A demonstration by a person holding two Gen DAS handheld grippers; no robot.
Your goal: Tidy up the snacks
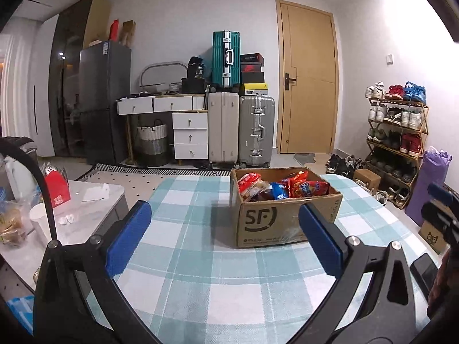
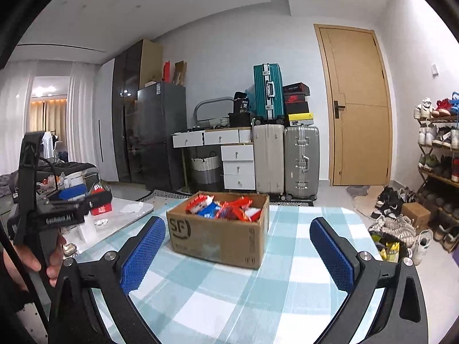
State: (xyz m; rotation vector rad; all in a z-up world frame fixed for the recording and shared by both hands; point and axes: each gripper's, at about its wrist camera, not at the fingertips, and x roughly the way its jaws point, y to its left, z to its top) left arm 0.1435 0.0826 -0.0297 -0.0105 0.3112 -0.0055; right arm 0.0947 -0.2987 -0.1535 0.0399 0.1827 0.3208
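Ahead of both grippers [image 1: 225,235]: snack box [image 1: 282,209], prob. untouched.

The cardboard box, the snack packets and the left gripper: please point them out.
cardboard box [image 1: 269,223], left wrist view, front wall with the logo
snack packets [image 1: 308,187], left wrist view, red packet inside the box
left gripper [image 1: 225,236], left wrist view, midway between its fingertips

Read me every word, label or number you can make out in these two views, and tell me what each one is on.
"SF" logo: front of the cardboard box, also on its side.
"GenRobot.AI": body of the left gripper.
"36": black bag on the desk.
Small print under the box logo, the snack packets, the shoe boxes and the fridge sticker: too small or blurred to read.
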